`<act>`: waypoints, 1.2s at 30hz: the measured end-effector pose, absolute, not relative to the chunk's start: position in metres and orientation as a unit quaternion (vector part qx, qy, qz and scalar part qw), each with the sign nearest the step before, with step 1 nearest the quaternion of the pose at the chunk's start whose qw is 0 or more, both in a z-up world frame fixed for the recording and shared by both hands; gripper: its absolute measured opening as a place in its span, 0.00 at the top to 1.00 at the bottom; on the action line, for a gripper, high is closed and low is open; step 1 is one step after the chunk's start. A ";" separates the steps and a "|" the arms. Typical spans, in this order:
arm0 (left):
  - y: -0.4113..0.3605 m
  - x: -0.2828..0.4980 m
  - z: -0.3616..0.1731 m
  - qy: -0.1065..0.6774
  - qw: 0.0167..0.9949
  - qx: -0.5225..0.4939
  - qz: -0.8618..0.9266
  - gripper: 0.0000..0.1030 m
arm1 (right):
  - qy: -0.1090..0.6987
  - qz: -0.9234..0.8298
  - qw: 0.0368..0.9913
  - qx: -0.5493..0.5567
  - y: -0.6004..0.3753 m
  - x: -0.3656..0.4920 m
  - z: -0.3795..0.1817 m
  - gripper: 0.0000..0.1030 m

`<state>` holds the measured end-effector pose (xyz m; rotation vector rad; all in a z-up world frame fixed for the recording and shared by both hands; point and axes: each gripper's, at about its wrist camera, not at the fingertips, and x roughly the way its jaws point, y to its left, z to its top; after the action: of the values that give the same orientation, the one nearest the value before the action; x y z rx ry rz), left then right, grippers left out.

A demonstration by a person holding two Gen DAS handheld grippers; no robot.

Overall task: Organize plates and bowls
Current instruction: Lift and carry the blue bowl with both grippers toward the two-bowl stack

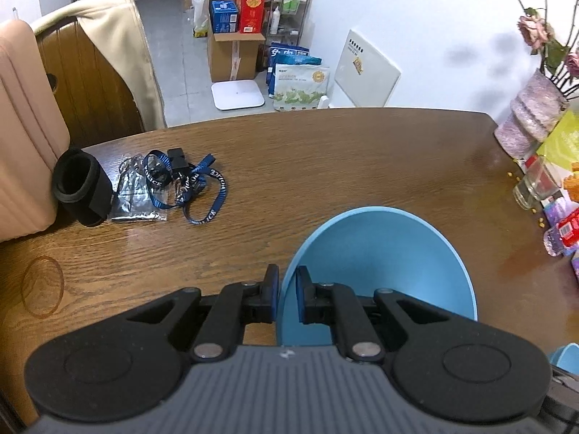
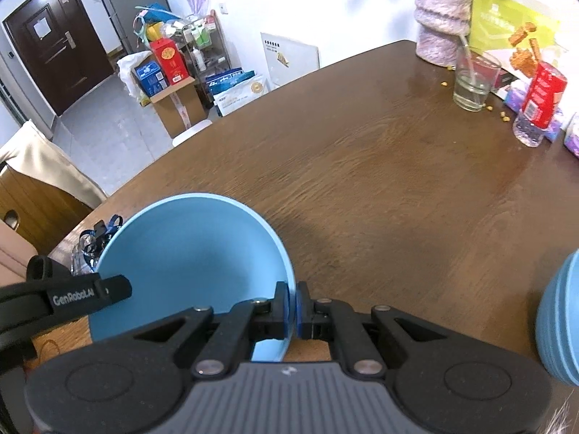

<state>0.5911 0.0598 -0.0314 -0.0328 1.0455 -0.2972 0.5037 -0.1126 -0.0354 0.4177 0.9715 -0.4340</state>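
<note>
Both hand-held grippers clamp blue bowl rim; only right view shows ribbed blue bowl

Light-blue bowl, rim pinched on both sides, tilted above wooden table.

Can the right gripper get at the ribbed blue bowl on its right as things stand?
Probably not yet: the right gripper is shut on the rim of the blue bowl, so it is occupied. The ribbed blue bowl sits close with bare table between.
</note>
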 end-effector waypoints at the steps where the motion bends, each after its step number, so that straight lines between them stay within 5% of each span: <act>1: 0.059 0.588 -0.029 0.496 0.856 -0.015 -0.143 0.90 | 0.458 -0.208 0.842 0.198 -0.113 0.500 -0.033 0.96; 36: 0.000 0.441 0.047 0.465 0.873 0.003 -0.151 0.90 | 0.427 -0.218 0.857 0.190 -0.158 0.356 0.033 0.95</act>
<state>0.4414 -0.0005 0.0468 0.0057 0.9706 -0.3151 0.3560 -0.1580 0.0326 0.3992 0.8967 -0.4589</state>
